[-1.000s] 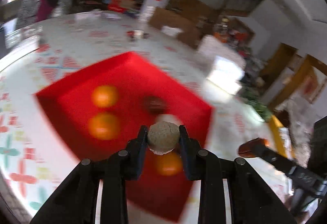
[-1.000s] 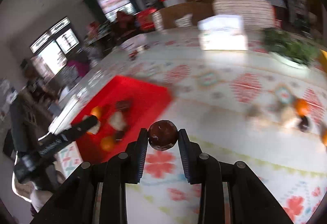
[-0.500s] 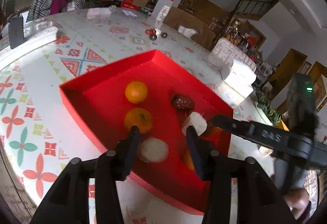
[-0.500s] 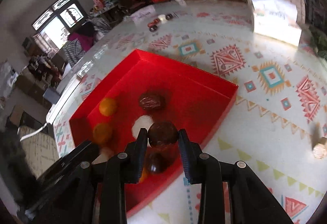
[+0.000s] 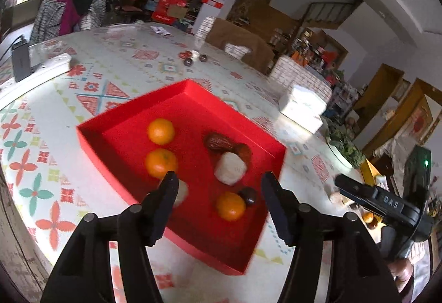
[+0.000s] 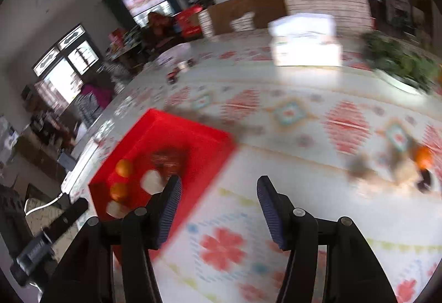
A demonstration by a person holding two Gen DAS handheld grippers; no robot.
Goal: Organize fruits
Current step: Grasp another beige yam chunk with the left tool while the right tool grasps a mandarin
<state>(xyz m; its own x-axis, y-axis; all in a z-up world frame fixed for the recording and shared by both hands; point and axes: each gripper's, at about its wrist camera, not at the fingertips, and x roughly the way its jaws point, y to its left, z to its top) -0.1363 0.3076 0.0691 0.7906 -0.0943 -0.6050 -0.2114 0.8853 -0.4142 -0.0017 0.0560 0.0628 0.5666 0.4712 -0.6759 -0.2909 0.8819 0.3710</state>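
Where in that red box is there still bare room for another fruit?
The red box has bare floor along its far walls, beyond the far orange, and in the near right corner. The middle right is crowded around the white fruit.
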